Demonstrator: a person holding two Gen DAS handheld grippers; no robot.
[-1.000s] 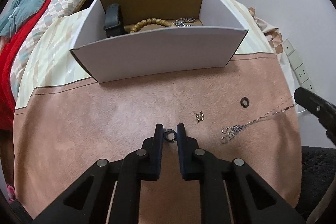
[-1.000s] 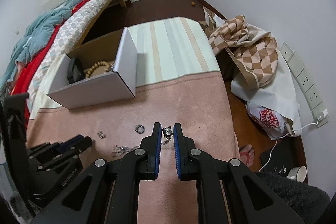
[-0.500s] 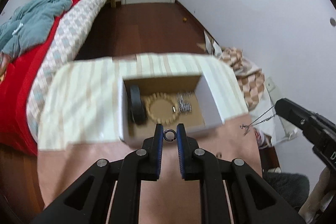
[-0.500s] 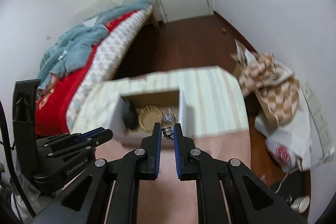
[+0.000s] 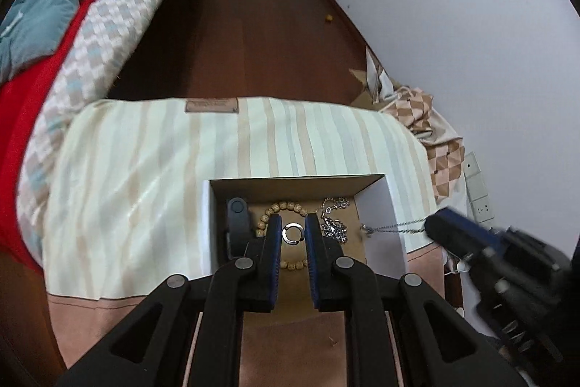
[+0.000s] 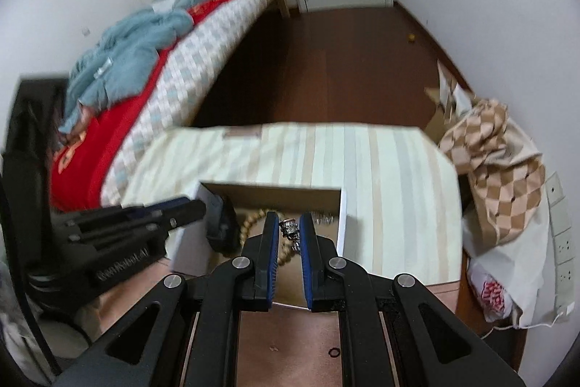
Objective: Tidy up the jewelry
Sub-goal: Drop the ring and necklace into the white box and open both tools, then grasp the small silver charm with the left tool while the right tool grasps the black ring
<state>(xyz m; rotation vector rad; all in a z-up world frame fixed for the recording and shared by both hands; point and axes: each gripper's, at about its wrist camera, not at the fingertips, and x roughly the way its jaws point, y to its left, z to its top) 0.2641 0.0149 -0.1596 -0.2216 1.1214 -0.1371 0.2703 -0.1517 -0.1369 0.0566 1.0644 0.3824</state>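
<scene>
Ring [image 5: 293, 234] pinched in my left gripper [image 5: 293, 234] above the box [image 5: 395, 223]; right gripper [image 6: 290, 229] grips the chain [image 5: 393, 226], trailing across the wall. Releasing now, I risk it snagging outside.

In the box [image 5: 377, 205]: watch [image 5: 237, 223] left, beads [image 5: 286, 207] centre, chain [image 5: 335, 227] right.

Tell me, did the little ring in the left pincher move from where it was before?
Yes. The ring, pinched by the left gripper, went up off the pink cloth and forward; it now hangs above the open box.
</scene>
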